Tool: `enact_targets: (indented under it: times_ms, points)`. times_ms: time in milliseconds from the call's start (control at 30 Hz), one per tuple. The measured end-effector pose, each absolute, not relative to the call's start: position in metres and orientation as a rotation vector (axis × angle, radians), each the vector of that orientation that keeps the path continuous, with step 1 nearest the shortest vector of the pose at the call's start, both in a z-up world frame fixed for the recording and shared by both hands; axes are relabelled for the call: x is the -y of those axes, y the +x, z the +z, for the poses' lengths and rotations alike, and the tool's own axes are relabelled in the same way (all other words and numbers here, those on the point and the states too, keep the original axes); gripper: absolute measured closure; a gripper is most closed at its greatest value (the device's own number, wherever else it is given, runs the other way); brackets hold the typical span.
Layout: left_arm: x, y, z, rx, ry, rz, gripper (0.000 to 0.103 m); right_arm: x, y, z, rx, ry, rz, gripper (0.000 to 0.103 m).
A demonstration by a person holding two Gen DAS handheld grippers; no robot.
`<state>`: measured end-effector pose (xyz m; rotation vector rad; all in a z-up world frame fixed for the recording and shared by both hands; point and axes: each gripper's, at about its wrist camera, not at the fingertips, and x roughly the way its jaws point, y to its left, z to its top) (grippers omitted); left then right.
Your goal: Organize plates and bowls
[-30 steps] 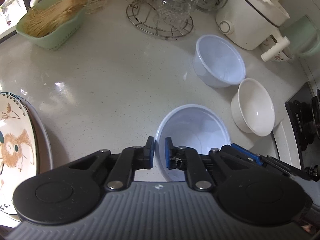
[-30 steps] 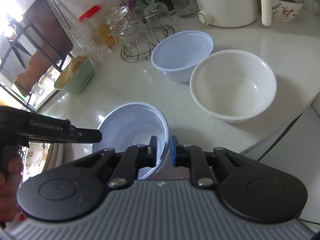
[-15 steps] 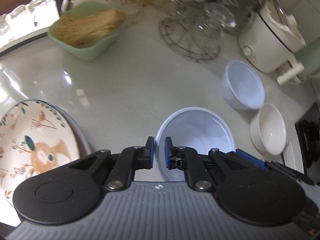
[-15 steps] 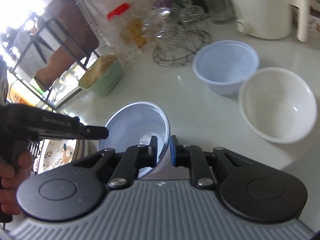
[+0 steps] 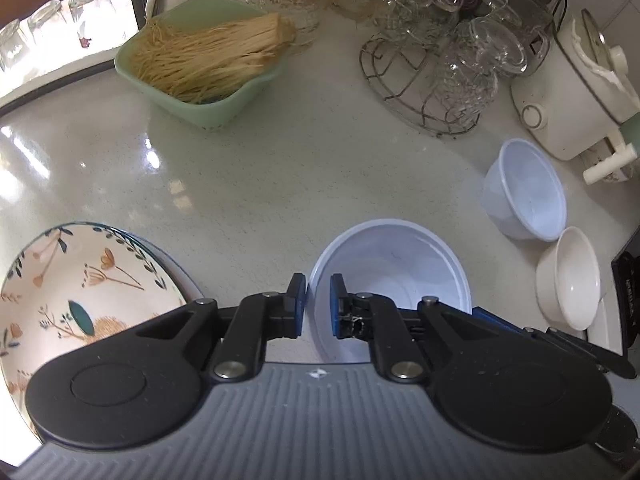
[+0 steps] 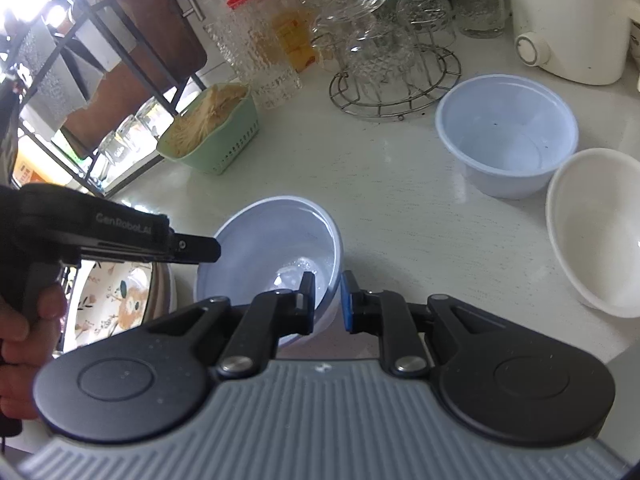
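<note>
A pale blue bowl (image 5: 392, 268) hangs just above the counter, held from both sides. My left gripper (image 5: 318, 304) is shut on its left rim, one pad inside and one outside. My right gripper (image 6: 326, 300) is shut on the opposite rim of the same bowl (image 6: 272, 240). In the right wrist view the left gripper (image 6: 200, 248) reaches the bowl from the left, held by a hand. A floral plate (image 5: 80, 288) on a darker plate lies left of the bowl. A second pale blue bowl (image 5: 528, 200) and a white bowl (image 5: 568, 280) sit at the right.
A green basket (image 5: 192, 76) of dry noodles stands at the back left. A wire rack (image 5: 424, 80) of glasses and a white cooker (image 5: 576, 92) stand at the back right. Patterned glass jars (image 6: 256, 52) line the back. A black stove edge (image 5: 626, 280) is far right.
Both grippers have carried the bowl leftward across the counter. The floral plate has come further into view and the two resting bowls have dropped away to the right.
</note>
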<state>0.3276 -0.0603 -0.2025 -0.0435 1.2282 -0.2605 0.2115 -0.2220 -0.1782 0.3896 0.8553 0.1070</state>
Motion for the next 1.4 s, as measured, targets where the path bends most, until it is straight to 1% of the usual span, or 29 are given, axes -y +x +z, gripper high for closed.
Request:
enact_targets:
  times_ms: [167,467,533,567,600,633,667,733,967,1400]
  points:
    - [0.059,0.330,-0.207,-1.243,0.024,-0.237,0.089,0.210,0.217,-0.180,-0.870,0.359,0.114,0.085]
    - [0.054,0.332,-0.206,-1.234,0.035,-0.250,0.089,0.204,0.218,-0.172,-0.841,0.364,0.102,0.085]
    - [0.052,0.331,-0.203,-1.230,0.020,-0.248,0.083,0.204,0.216,-0.167,-0.817,0.354,0.097,0.085]
    - [0.052,0.330,-0.201,-1.223,0.021,-0.248,0.077,0.203,0.216,-0.165,-0.805,0.345,0.097,0.084]
    - [0.052,0.328,-0.198,-1.213,0.024,-0.248,0.072,0.203,0.215,-0.162,-0.793,0.334,0.097,0.084]
    - [0.053,0.327,-0.195,-1.204,0.026,-0.248,0.071,0.204,0.214,-0.158,-0.779,0.323,0.097,0.080]
    - [0.053,0.325,-0.192,-1.197,0.030,-0.253,0.069,0.204,0.213,-0.156,-0.765,0.315,0.096,0.069]
    - [0.054,0.323,-0.185,-1.179,0.045,-0.251,0.068,0.205,0.211,-0.151,-0.739,0.310,0.091,0.058]
    - [0.052,0.318,-0.152,-1.103,0.014,-0.255,0.068,0.219,0.205,-0.132,-0.692,0.312,0.064,0.058]
    - [0.066,0.308,-0.079,-0.956,-0.041,-0.336,0.068,0.249,0.184,-0.070,-0.544,0.327,0.022,0.058]
